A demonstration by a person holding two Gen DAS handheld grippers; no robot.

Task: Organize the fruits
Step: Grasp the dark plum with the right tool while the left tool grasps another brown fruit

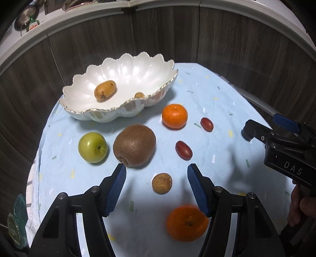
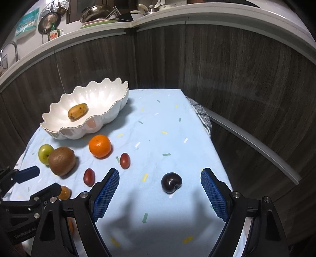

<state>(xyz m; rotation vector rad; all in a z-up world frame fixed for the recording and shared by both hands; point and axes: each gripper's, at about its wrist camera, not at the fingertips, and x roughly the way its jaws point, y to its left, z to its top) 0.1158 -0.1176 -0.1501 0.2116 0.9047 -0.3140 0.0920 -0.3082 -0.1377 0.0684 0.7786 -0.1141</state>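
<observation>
A white scalloped bowl (image 1: 83, 96) (image 2: 118, 104) at the back left of the table holds a yellow-brown oblong fruit (image 1: 105, 90) (image 2: 77, 111) and a small brown one (image 1: 139, 95). On the blue cloth lie a green apple (image 1: 92, 147), a kiwi (image 1: 134, 145), an orange (image 1: 174, 116), two red grapes (image 1: 183, 149) (image 1: 206, 124), a small brown longan (image 1: 162, 183) and a nearer orange (image 1: 186, 223). My left gripper (image 1: 157, 174) is open, above the longan. My right gripper (image 2: 160, 178) is open, with a dark plum (image 2: 171, 182) between its fingers on the cloth.
Dark wood cabinet panels curve close behind the table. A counter above carries pans and dishes (image 2: 96, 13). A checked cloth (image 2: 201, 114) hangs at the table's right edge. The right gripper's body (image 1: 286, 146) shows at the right of the left wrist view.
</observation>
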